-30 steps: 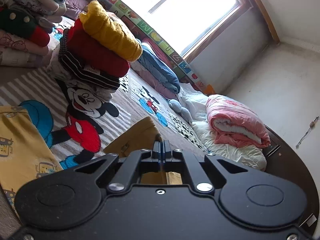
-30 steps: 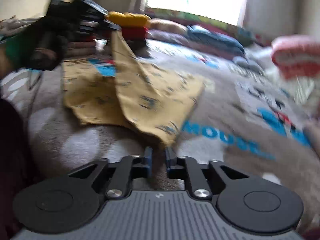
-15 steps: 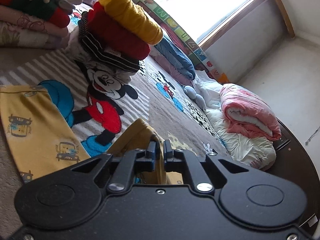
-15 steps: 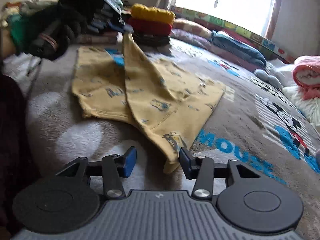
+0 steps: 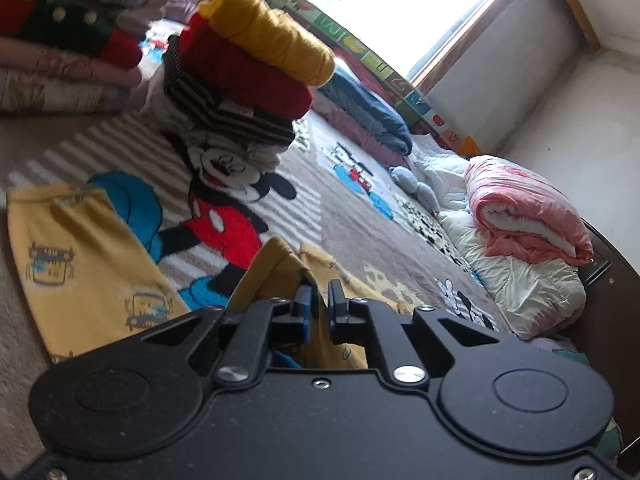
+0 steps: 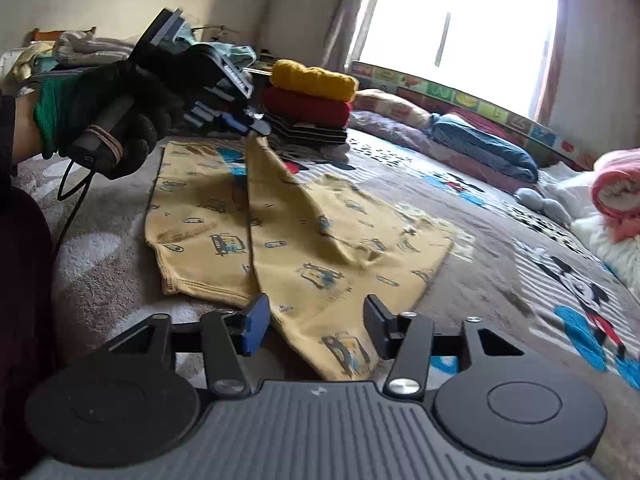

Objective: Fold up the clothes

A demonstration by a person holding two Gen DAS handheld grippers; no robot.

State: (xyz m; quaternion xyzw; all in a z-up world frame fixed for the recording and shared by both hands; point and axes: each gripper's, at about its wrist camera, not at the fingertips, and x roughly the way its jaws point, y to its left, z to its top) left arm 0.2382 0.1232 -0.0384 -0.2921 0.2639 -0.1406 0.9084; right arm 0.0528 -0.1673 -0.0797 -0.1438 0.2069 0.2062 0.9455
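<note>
A yellow garment (image 6: 320,240) printed with small cars lies on the Mickey Mouse blanket (image 6: 520,248). One corner of it is pulled up into a peak. My left gripper (image 6: 256,128), held by a black-gloved hand (image 6: 104,120), is shut on that raised corner. In the left wrist view the yellow garment (image 5: 80,248) lies to the left, and a bunched fold of it sits between the nearly closed fingers of my left gripper (image 5: 318,292). My right gripper (image 6: 316,312) is low at the garment's near hem. Its jaws are opening; the hem lies between them and the pads do not press on it.
A stack of folded clothes (image 6: 308,96), yellow on red on striped, stands behind the garment. More piled clothes (image 5: 60,40) lie at the far left. A blue bundle (image 6: 480,144) and a pink quilt (image 5: 524,208) lie along the window side.
My right gripper's jaws have spread wide and let go of the garment's near corner, which now lies slack between them. The left gripper still holds its raised corner.
</note>
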